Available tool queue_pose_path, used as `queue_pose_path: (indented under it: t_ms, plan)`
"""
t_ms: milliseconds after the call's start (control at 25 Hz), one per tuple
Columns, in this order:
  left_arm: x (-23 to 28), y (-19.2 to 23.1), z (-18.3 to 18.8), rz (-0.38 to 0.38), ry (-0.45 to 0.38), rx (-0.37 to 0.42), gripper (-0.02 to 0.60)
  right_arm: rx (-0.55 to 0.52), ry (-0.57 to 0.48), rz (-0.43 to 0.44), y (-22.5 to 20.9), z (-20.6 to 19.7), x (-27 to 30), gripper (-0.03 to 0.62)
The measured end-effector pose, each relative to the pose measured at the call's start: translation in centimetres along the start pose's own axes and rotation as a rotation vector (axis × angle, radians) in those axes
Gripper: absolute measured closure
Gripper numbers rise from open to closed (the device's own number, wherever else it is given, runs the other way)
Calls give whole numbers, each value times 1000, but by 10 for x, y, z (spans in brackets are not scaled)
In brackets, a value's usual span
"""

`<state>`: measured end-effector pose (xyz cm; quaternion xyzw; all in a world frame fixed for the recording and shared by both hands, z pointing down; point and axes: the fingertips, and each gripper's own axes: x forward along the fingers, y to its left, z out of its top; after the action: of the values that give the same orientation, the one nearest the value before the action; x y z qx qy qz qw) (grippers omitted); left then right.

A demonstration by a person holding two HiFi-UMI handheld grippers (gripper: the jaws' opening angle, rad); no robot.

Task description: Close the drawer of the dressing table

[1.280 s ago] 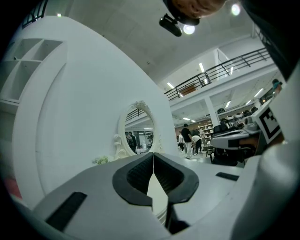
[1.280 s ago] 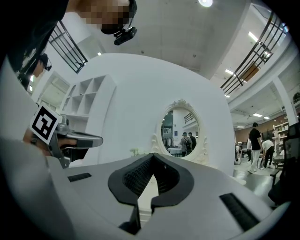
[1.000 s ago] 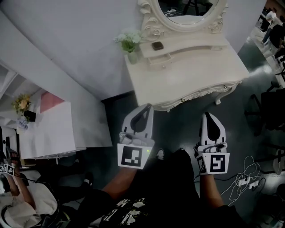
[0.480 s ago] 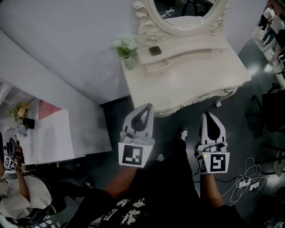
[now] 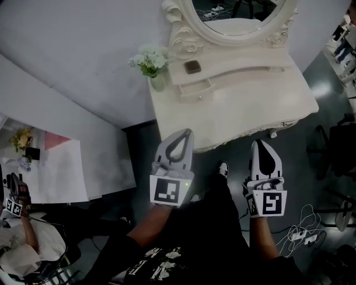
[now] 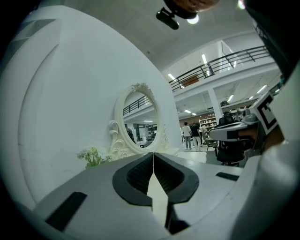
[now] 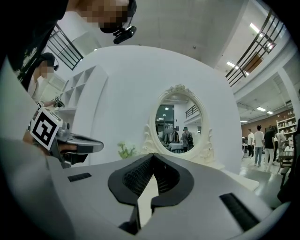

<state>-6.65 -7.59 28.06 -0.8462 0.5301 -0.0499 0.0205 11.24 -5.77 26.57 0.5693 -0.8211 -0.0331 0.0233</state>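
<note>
The cream dressing table (image 5: 250, 106) with its oval mirror (image 5: 239, 14) stands ahead against the white wall. A small drawer (image 5: 196, 87) under the raised shelf at the back left stands pulled out. A dark little object (image 5: 193, 67) lies on that shelf. My left gripper (image 5: 187, 133) is shut and empty, its tip just short of the table's front edge. Further right, my right gripper (image 5: 260, 143) is also shut and empty, over the floor before the table. Both point level at the mirror (image 6: 139, 119) (image 7: 179, 124). The left gripper (image 6: 153, 153) and right gripper (image 7: 153, 155) show jaws meeting.
A vase of pale flowers (image 5: 149, 61) stands on the table's back left corner. A white desk (image 5: 55, 167) is at the left, with a seated person (image 5: 16, 245) below it. Cables (image 5: 303, 231) and a black chair (image 5: 339, 139) are at the right.
Both grippers have come nearer to the dressing table as the person stepped forward. Their jaws stayed shut. The drawer has not moved.
</note>
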Motion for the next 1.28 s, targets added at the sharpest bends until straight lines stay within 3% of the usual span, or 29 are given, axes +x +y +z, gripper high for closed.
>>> queue_pose_path:
  t_ms: [480, 840, 880, 960, 1280]
  plan:
    - [85, 8, -39, 92, 124, -36, 577, 7, 52, 143, -53, -21, 84, 595]
    - [133, 3, -59, 190, 202, -72, 575, 22, 83, 309, -78, -41, 135, 595]
    - [137, 4, -63, 202, 210, -84, 568, 22, 86, 322, -80, -44, 140, 595]
    - [143, 7, -73, 227, 226, -124, 488, 21, 94, 340, -83, -50, 148, 595]
    - [161, 15, -116, 277, 303, -175, 439, 22, 153, 394, -82, -75, 173, 595]
